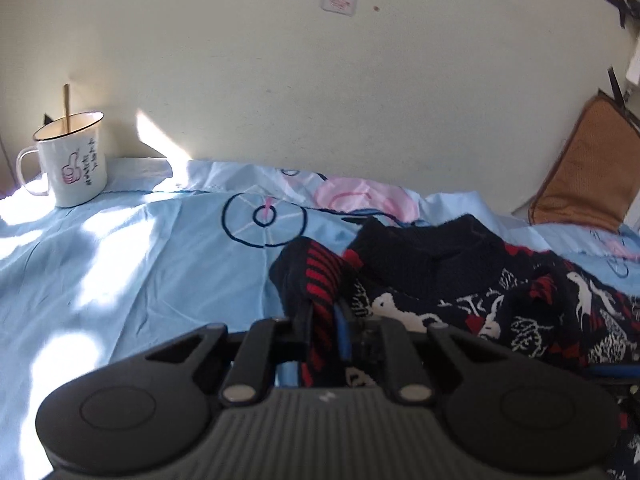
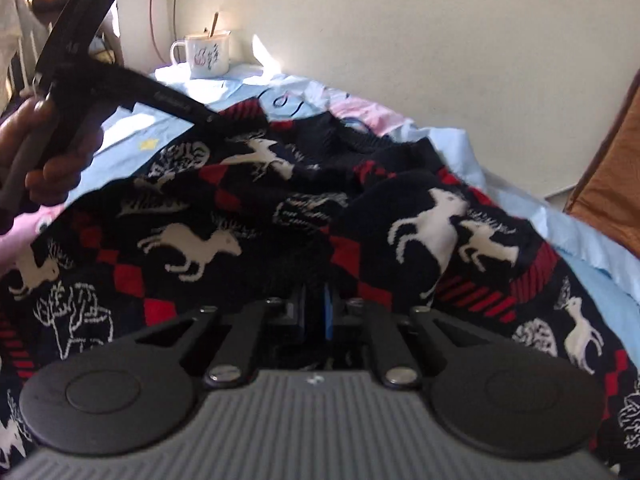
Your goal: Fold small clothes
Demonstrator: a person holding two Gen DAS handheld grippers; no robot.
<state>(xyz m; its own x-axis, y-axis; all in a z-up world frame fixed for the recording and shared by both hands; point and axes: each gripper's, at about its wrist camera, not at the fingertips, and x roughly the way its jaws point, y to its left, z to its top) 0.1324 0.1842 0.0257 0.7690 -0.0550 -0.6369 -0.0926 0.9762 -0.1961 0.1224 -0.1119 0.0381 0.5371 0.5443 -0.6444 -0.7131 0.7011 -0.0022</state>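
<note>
A small dark knit sweater (image 2: 248, 216) with red diamonds and white deer lies rumpled on a light blue bedsheet (image 1: 132, 264). In the left wrist view my left gripper (image 1: 325, 320) is shut on the sweater's red-striped cuff (image 1: 320, 276), with the sweater body (image 1: 460, 280) to its right. My left gripper also shows in the right wrist view (image 2: 224, 120), held by a hand at the sweater's far left corner. My right gripper (image 2: 316, 312) is shut on a near fold of the sweater, its fingertips buried in the knit.
A white enamel mug (image 1: 68, 160) with a stick in it stands at the bed's far left by the cream wall (image 1: 320, 80); it also shows in the right wrist view (image 2: 206, 56). A brown cushion (image 1: 584, 168) leans at the right.
</note>
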